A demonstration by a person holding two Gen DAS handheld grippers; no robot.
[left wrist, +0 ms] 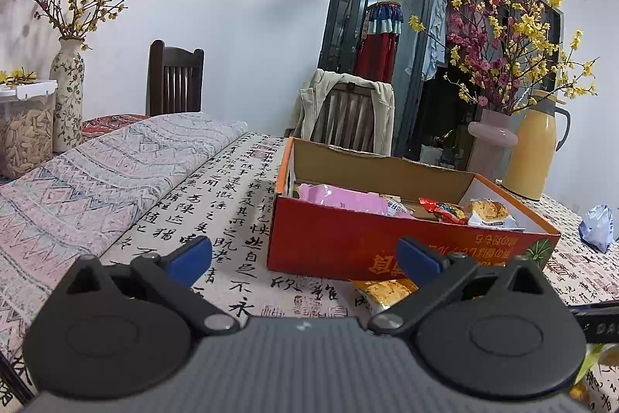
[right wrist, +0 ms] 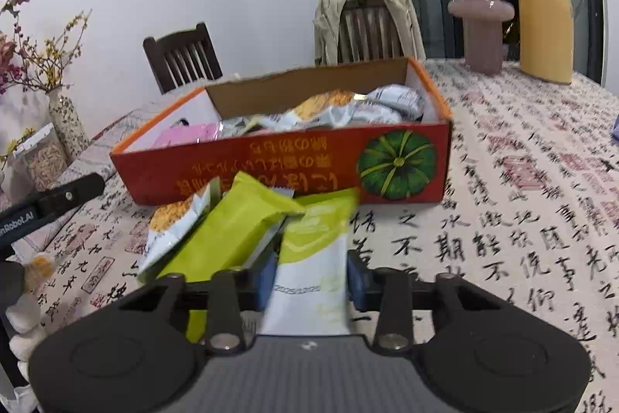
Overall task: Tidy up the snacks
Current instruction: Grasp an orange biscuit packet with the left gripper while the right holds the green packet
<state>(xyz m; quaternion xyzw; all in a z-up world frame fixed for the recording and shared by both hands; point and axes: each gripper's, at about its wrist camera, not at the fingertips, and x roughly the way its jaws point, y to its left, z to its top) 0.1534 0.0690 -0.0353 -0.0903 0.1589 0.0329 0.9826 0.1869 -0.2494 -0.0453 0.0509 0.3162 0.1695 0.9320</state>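
An open red cardboard box with a green pumpkin print stands on the calligraphy tablecloth and holds several snack packets. In front of it lie a plain green packet and an orange-and-white packet. My right gripper is shut on a green-and-white snack packet, its blue pads pressing both sides. In the left wrist view the same box sits just ahead. My left gripper stands open with nothing between its fingers, and an orange packet lies near its right finger.
A pink vase with flowers and a yellow thermos stand at the table's far right. A folded patterned cloth, a floral vase and a clear container of seeds are at the left. Two chairs stand behind the table.
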